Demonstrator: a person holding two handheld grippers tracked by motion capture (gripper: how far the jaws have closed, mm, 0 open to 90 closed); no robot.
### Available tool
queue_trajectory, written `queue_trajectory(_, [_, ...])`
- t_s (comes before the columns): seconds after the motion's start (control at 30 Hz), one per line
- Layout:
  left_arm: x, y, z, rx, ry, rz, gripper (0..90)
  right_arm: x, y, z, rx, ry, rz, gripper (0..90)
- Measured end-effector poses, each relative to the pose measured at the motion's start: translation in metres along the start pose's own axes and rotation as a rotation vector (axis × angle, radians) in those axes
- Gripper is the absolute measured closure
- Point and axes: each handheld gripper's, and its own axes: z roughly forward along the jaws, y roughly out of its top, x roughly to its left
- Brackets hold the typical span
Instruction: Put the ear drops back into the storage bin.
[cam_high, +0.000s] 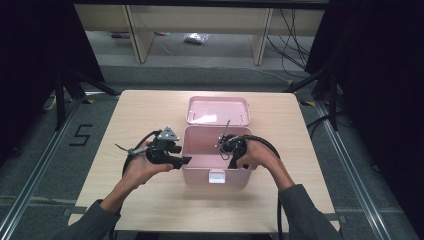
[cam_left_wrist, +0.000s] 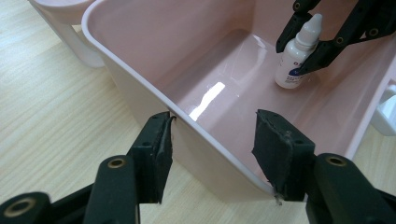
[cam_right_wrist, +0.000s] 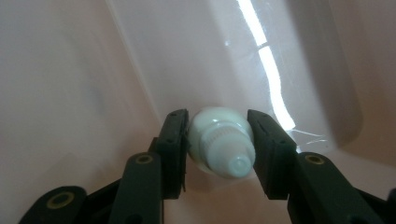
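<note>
The right gripper (cam_right_wrist: 218, 151) held a small white dropper bottle (cam_right_wrist: 219, 145) between its two pads, pressed on either side of the shoulder just under the cap, and stood it upright on the floor of the open pink storage box (cam_high: 200, 167), near the box's right end. The grip probably sat high on the bottle so that the jaws could come down into the box from above without fouling its walls. The left gripper (cam_left_wrist: 212, 154) straddled the box's left wall with its jaws apart: one pad lay against the outer face at the rim, the other hung inside without touching, apparently to steady the box on the wooden table (cam_high: 150, 200). The lid (cam_high: 218, 110) lay tipped back behind the box. In the left gripper view the bottle's label was partly covered by the right jaws and too small to read; whether its base fully rested on the floor could not be told.
</note>
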Motion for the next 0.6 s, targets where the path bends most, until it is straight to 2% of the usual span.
queue_trajectory(0.17, [0.0,0.0,0.0,-0.004,0.001,-0.007,46.6,0.0,-0.001,-0.004,-0.035,0.0,-0.01,60.4])
queue_trajectory(0.2, [-0.001,0.0,0.0,-0.004,0.002,-0.006,46.6,0.002,-0.001,-0.006,-0.041,0.006,0.0,59.9])
queue_trajectory(0.27, [-0.001,0.0,0.0,-0.004,0.002,-0.009,46.6,0.0,-0.003,-0.009,-0.055,0.002,-0.018,59.3])
queue_trajectory(0.3, [-0.001,0.0,0.0,-0.004,0.003,-0.006,46.6,0.002,-0.003,-0.012,-0.057,0.009,0.002,59.2])
queue_trajectory(0.33, [-0.001,0.0,0.0,-0.004,0.003,-0.007,46.6,0.002,-0.003,-0.015,-0.062,0.009,0.001,58.8])
queue_trajectory(0.4, [0.0,0.0,0.0,-0.004,0.002,-0.001,46.5,0.0,-0.005,-0.019,-0.068,-0.015,-0.024,58.1])
queue_trajectory(0.43, [0.0,0.0,0.0,-0.004,0.002,-0.002,46.5,0.003,-0.005,-0.023,-0.056,-0.002,0.016,57.9])
queue_trajectory(0.47, [0.0,0.0,0.0,-0.003,0.003,-0.001,46.5,0.002,-0.006,-0.025,-0.073,-0.017,-0.023,57.3])
queue_trajectory(0.57, [-0.001,0.0,0.0,-0.006,0.004,-0.009,46.5,0.003,-0.007,-0.032,-0.102,-0.024,-0.019,55.5])
queue_trajectory(0.6, [-0.001,0.0,0.0,-0.005,0.004,-0.007,46.5,0.002,-0.008,-0.034,-0.113,-0.028,-0.034,54.7])
